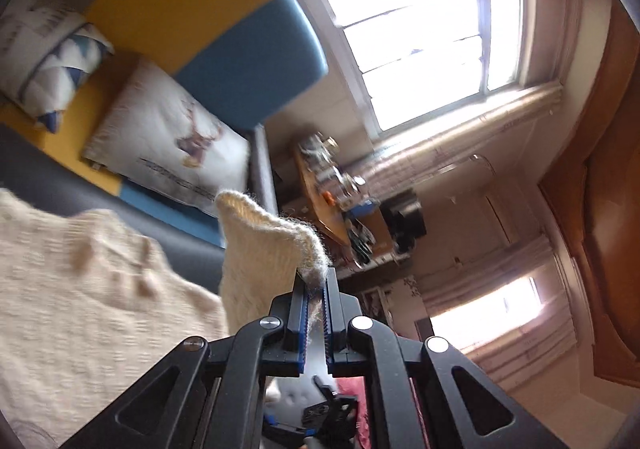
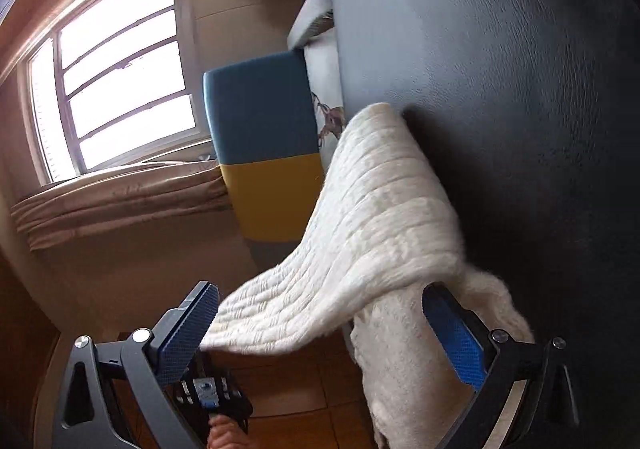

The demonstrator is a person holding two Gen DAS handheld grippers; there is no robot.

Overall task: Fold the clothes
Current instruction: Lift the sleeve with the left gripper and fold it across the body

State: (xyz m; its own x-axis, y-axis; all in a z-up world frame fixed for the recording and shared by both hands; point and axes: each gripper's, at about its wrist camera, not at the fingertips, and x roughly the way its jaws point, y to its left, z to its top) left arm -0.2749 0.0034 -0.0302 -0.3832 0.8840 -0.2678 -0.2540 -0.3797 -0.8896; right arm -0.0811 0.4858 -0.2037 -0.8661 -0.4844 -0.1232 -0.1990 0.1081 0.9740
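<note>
A cream cable-knit sweater lies partly on a dark surface. My left gripper is shut on one corner of it, and that corner stands lifted above the fingers. In the right wrist view the same sweater drapes from the dark surface down across the space between the fingers. My right gripper is open wide, its blue pads on either side of the hanging knit. A hand shows at the bottom edge of that view.
A sofa with a blue and yellow backrest holds a deer-print cushion and a triangle-pattern cushion. A cluttered wooden shelf stands by a bright window. The floor is wood.
</note>
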